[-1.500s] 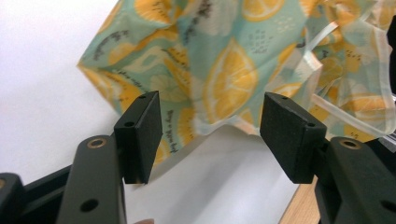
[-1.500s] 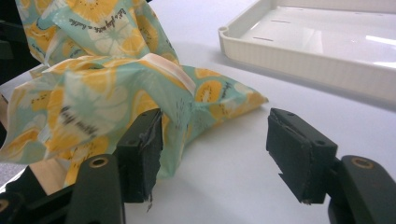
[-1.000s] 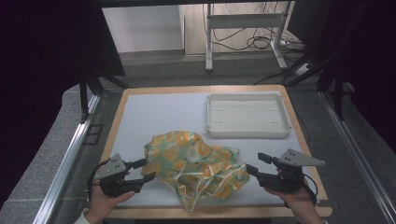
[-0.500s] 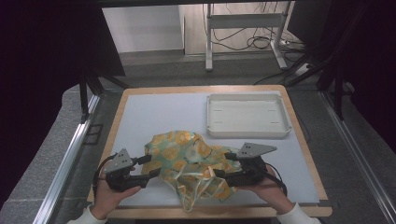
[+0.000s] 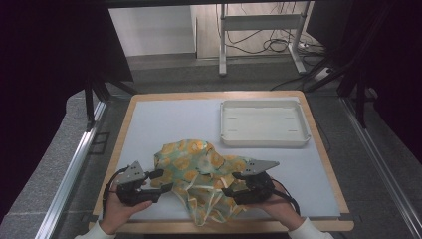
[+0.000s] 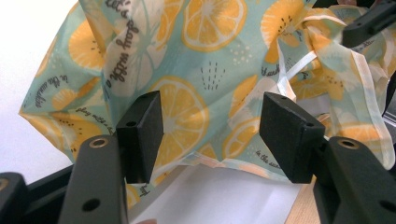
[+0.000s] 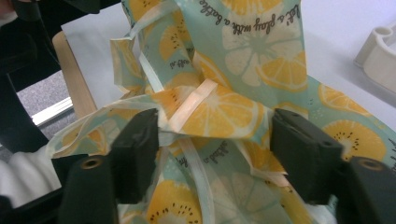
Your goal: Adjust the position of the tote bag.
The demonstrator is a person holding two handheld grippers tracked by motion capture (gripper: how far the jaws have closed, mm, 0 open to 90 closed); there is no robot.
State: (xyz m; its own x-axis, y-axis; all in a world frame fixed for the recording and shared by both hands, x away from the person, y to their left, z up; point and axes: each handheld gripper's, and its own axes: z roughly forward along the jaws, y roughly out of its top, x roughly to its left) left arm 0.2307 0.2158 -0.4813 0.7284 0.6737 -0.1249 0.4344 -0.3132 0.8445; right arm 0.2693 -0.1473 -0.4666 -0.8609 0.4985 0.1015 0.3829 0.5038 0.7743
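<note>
Standing apart, the jaws of the right gripper (image 7: pixel 215 154) are seen in its own view with a raised fold of the lemon-print cloth (image 7: pixel 243 70) between them. Its jaws have just been closing. The left pad appears to touch a hem of the cloth, while the right pad is set just beside the fold; a firm press on the fabric cannot be confirmed. A pale binding tape (image 7: pixel 189 109) is noted running across the fold between the pads.

The left gripper (image 6: pixel 210 140) is observed in its own view with jaws wide apart. A lower edge of the cloth (image 6: pixel 201 56) hangs between and behind the pads, and no pad is seen pressing on it. White table surface (image 6: pixel 219 200) is visible beneath that edge.

From the high view, the left gripper (image 5: pixel 159 181) is recorded at the cloth's left edge and the right gripper (image 5: pixel 231 183) over its right part, each held in a hand entering from the near edge. The cloth (image 5: pixel 196 169) is found crumpled on the near half of the pale table mat (image 5: pixel 169 119), with one corner reaching toward the wooden front border (image 5: pixel 249 226). A white tray (image 5: pixel 303 137) is noted at the far right of the mat, well apart from the cloth. A metal stand (image 5: pixel 259 20) with cables on the floor is seen beyond the table.
</note>
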